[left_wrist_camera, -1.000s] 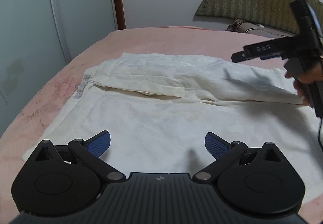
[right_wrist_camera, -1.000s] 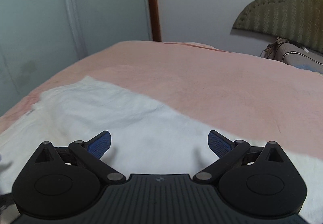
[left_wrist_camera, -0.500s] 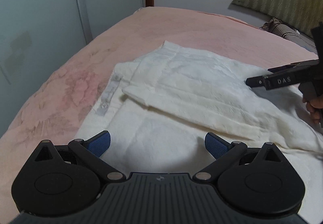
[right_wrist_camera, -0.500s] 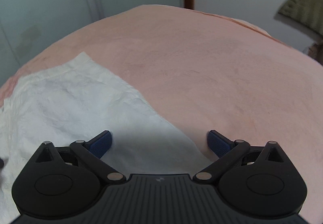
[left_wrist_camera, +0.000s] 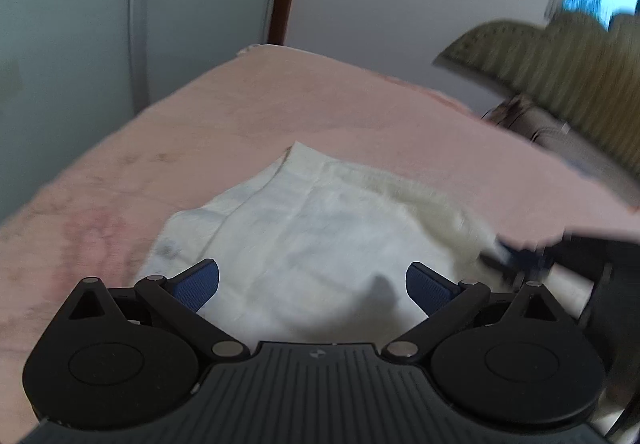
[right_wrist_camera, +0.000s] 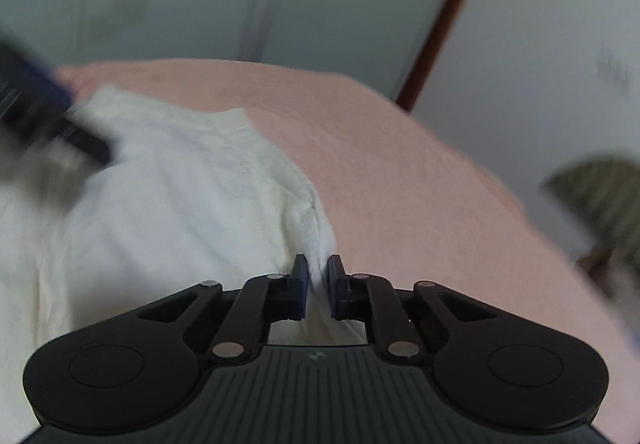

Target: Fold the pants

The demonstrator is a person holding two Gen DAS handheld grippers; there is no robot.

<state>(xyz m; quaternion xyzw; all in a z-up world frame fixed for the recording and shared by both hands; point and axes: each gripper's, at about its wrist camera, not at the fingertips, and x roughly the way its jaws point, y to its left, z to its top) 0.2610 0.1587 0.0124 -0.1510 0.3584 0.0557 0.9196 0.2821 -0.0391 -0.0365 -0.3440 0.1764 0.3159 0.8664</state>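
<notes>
The white pants (right_wrist_camera: 168, 204) lie flat on the pink bed (right_wrist_camera: 420, 184), toward its near side. Step in hand: securing a grip for the fold. The right gripper (right_wrist_camera: 318, 276) has just closed its jaws, pinching the pants' bed-side edge. The left gripper (left_wrist_camera: 312, 280) stands spread above the cloth, holding nothing. Next move, in my judgement: seat the left jaws on an edge, then lift both together. Only the right wrist view shows the pinch; the left view shows the pants' far corner.
</notes>
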